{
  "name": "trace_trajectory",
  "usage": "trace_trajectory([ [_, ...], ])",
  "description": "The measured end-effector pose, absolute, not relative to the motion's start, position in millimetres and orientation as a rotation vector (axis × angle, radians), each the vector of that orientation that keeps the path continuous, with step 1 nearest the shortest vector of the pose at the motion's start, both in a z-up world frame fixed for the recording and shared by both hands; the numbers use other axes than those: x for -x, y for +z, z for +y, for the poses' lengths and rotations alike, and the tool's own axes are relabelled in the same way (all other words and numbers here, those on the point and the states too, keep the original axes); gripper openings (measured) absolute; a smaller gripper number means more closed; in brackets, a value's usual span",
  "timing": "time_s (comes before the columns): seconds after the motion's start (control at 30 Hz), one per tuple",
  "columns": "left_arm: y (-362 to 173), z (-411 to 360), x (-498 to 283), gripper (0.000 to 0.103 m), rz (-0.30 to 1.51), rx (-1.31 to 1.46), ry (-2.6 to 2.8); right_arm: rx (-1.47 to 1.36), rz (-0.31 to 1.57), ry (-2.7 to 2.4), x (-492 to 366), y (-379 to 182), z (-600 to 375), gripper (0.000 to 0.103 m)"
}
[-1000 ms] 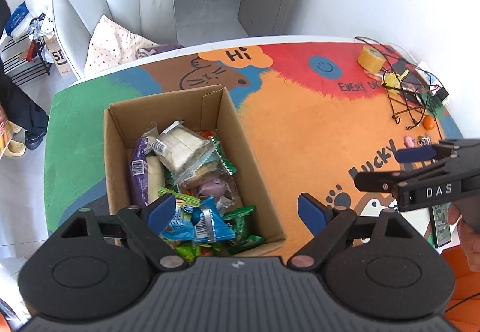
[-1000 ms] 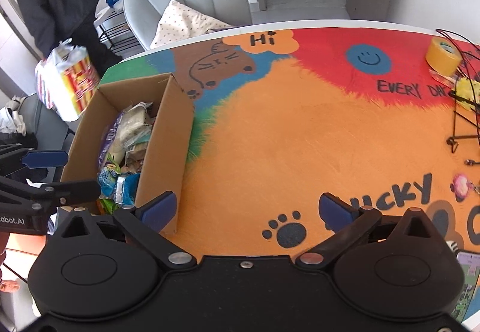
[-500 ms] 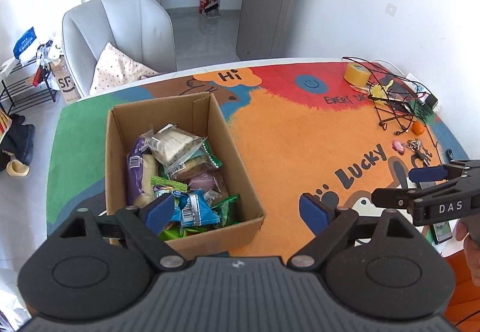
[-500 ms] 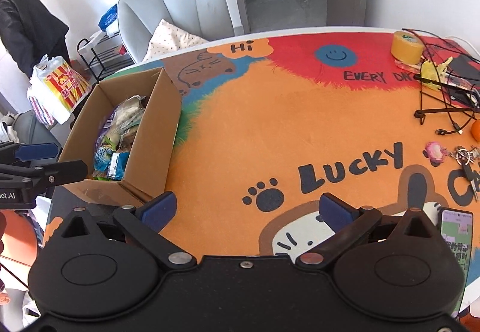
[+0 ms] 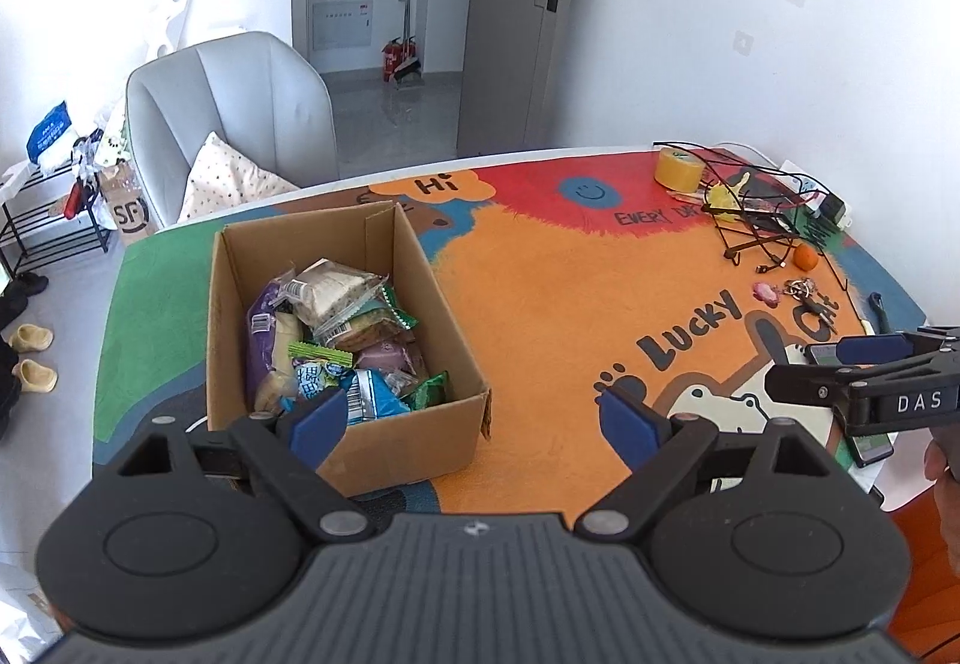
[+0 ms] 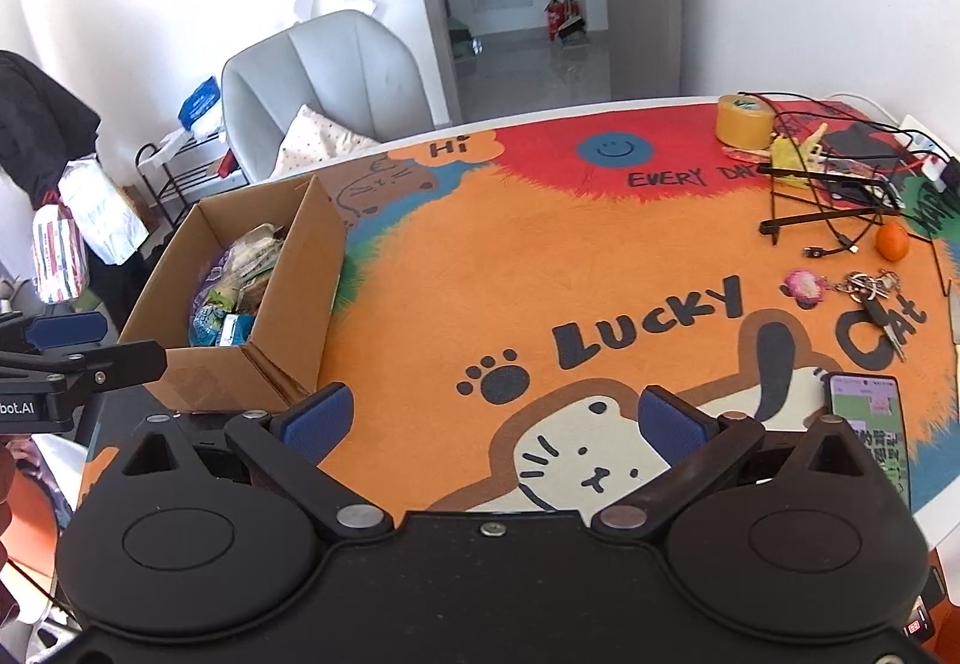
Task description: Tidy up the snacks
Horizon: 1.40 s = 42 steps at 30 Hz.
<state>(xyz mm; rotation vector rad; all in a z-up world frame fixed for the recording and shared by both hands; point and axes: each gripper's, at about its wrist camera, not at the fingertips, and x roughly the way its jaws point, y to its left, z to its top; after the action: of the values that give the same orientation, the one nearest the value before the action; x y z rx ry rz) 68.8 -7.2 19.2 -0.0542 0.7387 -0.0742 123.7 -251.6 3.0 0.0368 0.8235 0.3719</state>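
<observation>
Blue-padded left gripper point(image 5: 474, 418) and right gripper point(image 6: 489, 421) gape wide (both empty).

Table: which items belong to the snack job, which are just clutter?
Job: cardboard box, snack packets inside it, left gripper and right gripper, both open and empty.

Clutter: tape roll, orange, keys, phone, cables.
</observation>
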Motion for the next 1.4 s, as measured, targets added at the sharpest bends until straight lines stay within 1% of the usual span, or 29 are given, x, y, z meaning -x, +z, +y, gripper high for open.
trace_trajectory([
  [0.63, 3.4, -7.1, -33.5, 0.09, 0.599, 0.013, -0.077, -0.043, 0.631, 0.198, -75.5, -10.1, -256.3, 0.103],
  [1.1, -12.7, 2.7, -16.8, 0.091, 0.591, 0.033, -0.072, -0.003, 0.601, 0.174, -54.0, -25.9, -235.8, 0.103],
  [1.4, -19.0, 4.4, -10.9, 0.093, 0.59, 0.026, -0.067, -0.017, 0.582, 0.201, -45.4, -23.1, -235.2, 0.103],
])
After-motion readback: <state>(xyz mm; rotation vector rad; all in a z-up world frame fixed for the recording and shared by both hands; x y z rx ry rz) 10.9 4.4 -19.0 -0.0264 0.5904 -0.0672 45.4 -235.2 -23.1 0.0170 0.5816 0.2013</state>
